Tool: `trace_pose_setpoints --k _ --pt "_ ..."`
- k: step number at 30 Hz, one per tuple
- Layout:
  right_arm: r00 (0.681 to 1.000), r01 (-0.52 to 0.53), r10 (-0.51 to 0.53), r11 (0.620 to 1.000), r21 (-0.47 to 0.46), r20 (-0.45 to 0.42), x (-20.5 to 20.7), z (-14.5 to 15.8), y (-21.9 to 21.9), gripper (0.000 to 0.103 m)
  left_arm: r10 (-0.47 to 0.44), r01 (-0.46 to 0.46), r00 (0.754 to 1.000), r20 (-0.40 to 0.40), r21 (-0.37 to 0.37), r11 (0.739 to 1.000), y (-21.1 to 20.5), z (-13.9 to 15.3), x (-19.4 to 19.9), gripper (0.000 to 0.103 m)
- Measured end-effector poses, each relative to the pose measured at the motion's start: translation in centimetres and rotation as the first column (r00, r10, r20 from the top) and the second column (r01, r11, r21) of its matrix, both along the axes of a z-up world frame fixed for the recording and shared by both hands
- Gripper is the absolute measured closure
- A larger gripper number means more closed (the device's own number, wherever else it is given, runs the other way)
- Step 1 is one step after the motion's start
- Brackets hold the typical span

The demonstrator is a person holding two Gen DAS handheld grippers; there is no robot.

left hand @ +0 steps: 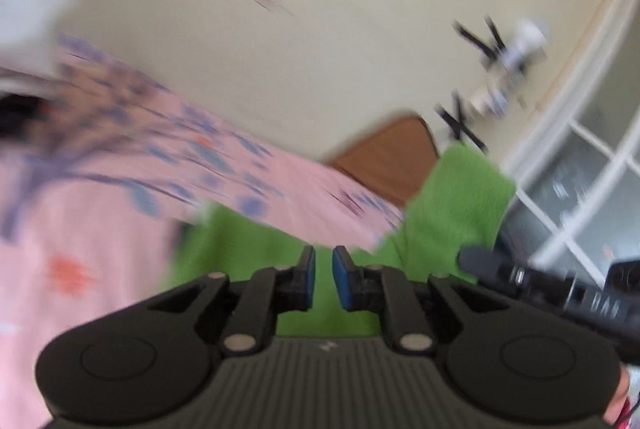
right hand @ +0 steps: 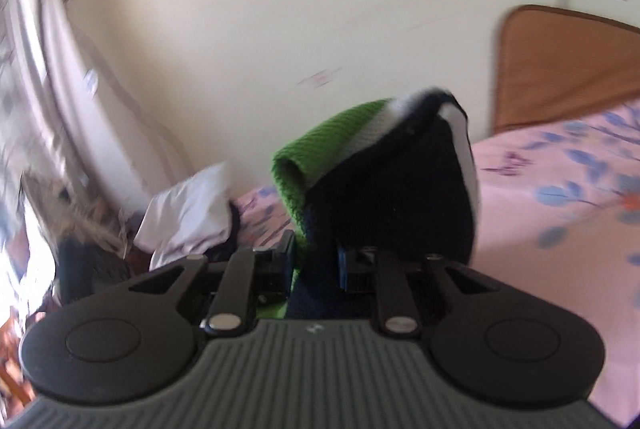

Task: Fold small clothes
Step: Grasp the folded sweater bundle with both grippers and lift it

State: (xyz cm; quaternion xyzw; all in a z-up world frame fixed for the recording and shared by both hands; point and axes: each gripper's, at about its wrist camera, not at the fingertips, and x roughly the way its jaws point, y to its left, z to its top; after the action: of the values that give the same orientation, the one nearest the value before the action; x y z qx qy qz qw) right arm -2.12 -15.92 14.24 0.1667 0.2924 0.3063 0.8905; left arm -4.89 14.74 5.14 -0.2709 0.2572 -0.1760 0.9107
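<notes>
Green knit cloth (right hand: 320, 149), banded white and dark at one end, is standing up out of the right gripper (right hand: 316, 261), whose fingers are pinching its lower part above the pink bedsheet (right hand: 560, 209). Its long axis is running up and away from those fingers. By the left wrist view, the left gripper (left hand: 323, 277) is sitting with fingers slightly parted, gripping nothing, and the green cloth (left hand: 452, 213) is hanging just ahead and to their right. My guess: the left should reach for the free end.

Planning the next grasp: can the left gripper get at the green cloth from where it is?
Probably yes. The left gripper is open, the green cloth sits right ahead of its fingers, and nothing lies between. The right gripper already clamps it.
</notes>
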Motion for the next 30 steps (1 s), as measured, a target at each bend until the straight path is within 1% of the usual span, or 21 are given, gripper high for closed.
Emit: trace_pose_setpoints --k 2,4,6,7,8,9,10,11,13,14,16,18,19,20,21,22,23,24,27,29,30 --pt "0.997 -0.078 0.077 0.996 -0.035 -0.013 1.0 -0.8 4.0 0.081 0.094 -0.094 0.996 -0.005 -0.005 0.996 3.3 0.2 -1.1 0.090" --pt "0.989 -0.141 0.137 0.987 -0.082 -0.056 2.0 -2.7 7.8 0.080 0.147 -0.148 0.989 -0.019 -0.007 0.989 5.3 0.0 -1.4 0.088" --pt "0.973 -0.212 0.191 0.962 -0.170 -0.133 3.2 -6.0 11.3 0.078 0.163 -0.164 0.986 -0.040 -0.016 0.986 6.0 -0.5 -1.1 0.082" --pt "0.962 -0.246 0.221 0.957 -0.156 -0.163 3.5 -7.5 12.0 0.078 0.158 -0.159 0.986 -0.053 -0.020 0.987 6.1 -0.7 -0.7 0.080" --pt "0.966 -0.246 0.231 0.961 -0.127 -0.117 3.1 -7.6 11.9 0.077 0.146 -0.147 0.987 -0.062 -0.020 0.989 5.9 -0.9 -0.4 0.080" --pt "0.963 -0.262 0.246 0.953 -0.155 -0.114 2.9 -7.0 11.9 0.075 0.128 -0.129 0.990 -0.065 -0.018 0.992 5.5 -1.0 0.0 0.079" --pt "0.957 -0.282 0.266 0.946 -0.162 -0.113 2.6 -6.1 11.6 0.072 0.108 -0.109 0.992 -0.065 -0.012 0.994 5.1 -1.1 0.6 0.073" --pt "0.948 -0.314 0.303 0.940 -0.133 -0.102 2.1 -5.0 10.8 0.064 0.095 -0.096 0.993 -0.065 -0.005 0.995 4.6 -1.1 1.1 0.064" --pt "0.952 -0.308 0.305 0.943 -0.126 -0.039 1.2 -3.0 8.8 0.064 0.078 -0.077 0.995 -0.054 0.020 0.997 3.9 -1.2 1.9 0.053" --pt "0.962 -0.267 0.271 0.951 -0.156 0.007 1.0 -1.8 7.9 0.064 0.078 -0.076 0.995 -0.054 0.036 0.996 3.4 -1.2 2.5 0.052" --pt "0.977 -0.179 0.199 0.961 -0.212 0.075 1.5 0.0 6.3 0.064 0.079 -0.074 0.995 -0.065 0.073 0.995 2.6 -1.4 3.3 0.052" --pt "0.988 -0.112 0.133 0.969 -0.221 0.080 3.2 0.5 5.1 0.066 0.083 -0.075 0.994 -0.071 0.112 0.991 1.9 -1.8 3.8 0.052" --pt "0.992 -0.094 0.111 0.973 -0.213 0.068 4.2 0.4 4.7 0.067 0.084 -0.072 0.993 -0.083 0.133 0.988 1.6 -2.0 4.1 0.058" --pt "0.995 -0.087 0.096 0.975 -0.205 0.038 5.8 -0.3 4.7 0.070 0.076 -0.060 0.992 -0.099 0.151 0.987 1.4 -2.3 4.3 0.074" --pt "0.995 -0.096 0.095 0.972 -0.214 -0.013 7.2 -1.3 4.9 0.070 0.065 -0.043 0.991 -0.120 0.177 0.983 1.4 -2.7 4.6 0.077" --pt "0.988 -0.136 0.114 0.962 -0.238 -0.104 8.8 -3.3 5.5 0.071 0.068 -0.040 0.989 -0.134 0.199 0.979 1.3 -3.0 4.7 0.080" --pt "0.976 -0.170 0.128 0.952 -0.253 -0.177 10.0 -5.2 6.1 0.071 0.070 -0.039 0.987 -0.143 0.209 0.977 1.3 -3.4 4.9 0.080" --pt "0.979 -0.170 0.135 0.954 -0.245 -0.155 10.1 -6.6 6.1 0.072 0.075 -0.043 0.986 -0.152 0.206 0.978 1.5 -3.6 5.1 0.079" --pt "0.979 -0.162 0.121 0.952 -0.260 -0.165 9.6 -5.8 6.1 0.072 0.063 -0.030 0.980 -0.188 0.176 0.984 2.0 -3.1 5.3 0.078" --pt "0.983 -0.169 0.140 0.943 -0.286 -0.119 8.7 -4.7 6.2 0.070 0.043 -0.013 0.981 -0.190 0.158 0.987 2.6 -2.2 4.9 0.073" --pt "0.988 -0.142 0.123 0.957 -0.252 -0.092 8.1 -4.0 5.2 0.067 0.037 -0.009 0.983 -0.178 0.156 0.988 3.0 -1.7 4.4 0.069"
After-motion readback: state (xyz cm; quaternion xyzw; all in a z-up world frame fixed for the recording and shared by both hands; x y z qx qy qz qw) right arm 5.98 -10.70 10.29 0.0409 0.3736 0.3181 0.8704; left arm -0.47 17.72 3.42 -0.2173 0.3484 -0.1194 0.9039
